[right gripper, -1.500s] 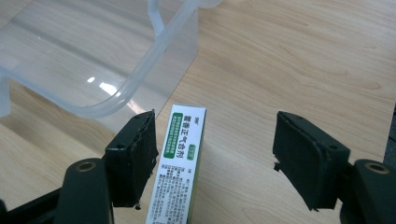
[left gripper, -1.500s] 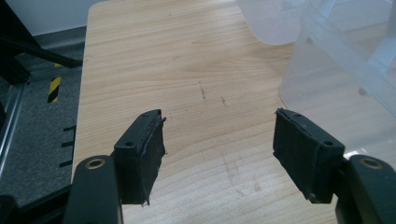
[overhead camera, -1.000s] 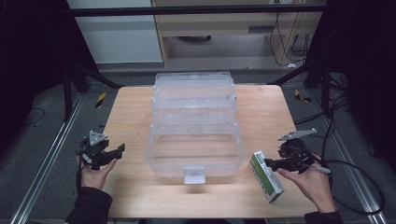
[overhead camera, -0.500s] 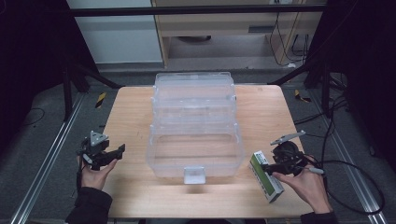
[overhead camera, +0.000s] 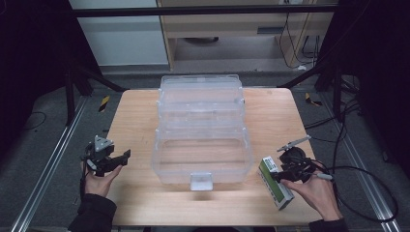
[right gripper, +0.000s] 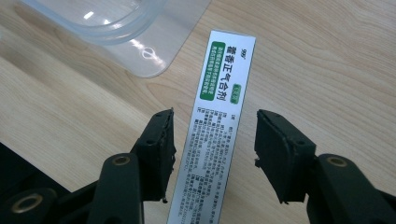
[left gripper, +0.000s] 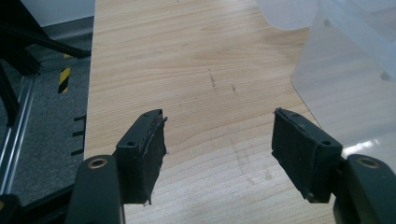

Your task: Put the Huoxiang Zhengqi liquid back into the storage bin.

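Note:
A long white carton [right gripper: 219, 93] with a green label and printed text lies flat on the wooden table [overhead camera: 135, 116], to the right of a clear plastic tiered box [overhead camera: 200, 140]. In the high view the carton [overhead camera: 276, 187] sits near the table's front right. My right gripper [right gripper: 215, 126] straddles it, one jaw on each side, with a small gap at both pads. Its jaws have just been closing with the carton between them. My right gripper [overhead camera: 281, 173] is held from below by a hand. My left gripper [overhead camera: 123, 157] hovers at the front left, open [left gripper: 219, 126] over bare wood.
The clear box's front latch [overhead camera: 200, 181] juts toward the front edge. The box's curved corner [left gripper: 345, 70] lies to the right of the left gripper. A cable [overhead camera: 358, 169] trails off the table's right side. Metal rails [overhead camera: 43, 169] run along the floor on both sides.
The right gripper has shifted slightly left and settled over the carton, with its jaws now on either side of it. The left gripper has not moved.

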Motion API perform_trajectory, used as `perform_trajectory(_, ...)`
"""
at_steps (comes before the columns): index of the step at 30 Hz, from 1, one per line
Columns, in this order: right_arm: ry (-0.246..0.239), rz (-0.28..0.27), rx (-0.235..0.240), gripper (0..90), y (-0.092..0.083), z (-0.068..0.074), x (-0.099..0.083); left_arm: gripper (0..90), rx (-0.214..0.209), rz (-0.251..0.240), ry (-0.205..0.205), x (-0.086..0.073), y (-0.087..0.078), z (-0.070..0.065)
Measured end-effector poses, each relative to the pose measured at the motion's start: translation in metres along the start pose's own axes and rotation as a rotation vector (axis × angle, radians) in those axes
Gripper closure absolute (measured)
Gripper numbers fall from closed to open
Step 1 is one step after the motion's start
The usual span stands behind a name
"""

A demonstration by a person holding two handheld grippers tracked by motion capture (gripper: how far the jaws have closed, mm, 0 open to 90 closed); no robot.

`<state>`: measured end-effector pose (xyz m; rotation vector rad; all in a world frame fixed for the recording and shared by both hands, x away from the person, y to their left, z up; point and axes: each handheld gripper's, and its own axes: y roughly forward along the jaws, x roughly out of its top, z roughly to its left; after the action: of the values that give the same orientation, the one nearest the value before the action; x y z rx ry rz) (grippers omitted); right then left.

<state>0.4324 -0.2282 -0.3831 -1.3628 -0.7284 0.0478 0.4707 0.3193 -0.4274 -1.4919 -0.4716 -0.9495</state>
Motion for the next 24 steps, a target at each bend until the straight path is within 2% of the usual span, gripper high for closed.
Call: perform_trajectory(24, -0.003, 0.092, -0.014, 55.4, 0.0096, 0.0028, 0.0031, 34.1, -0.008, 0.005, 0.011, 0.0000, 0.0009, -0.0022)
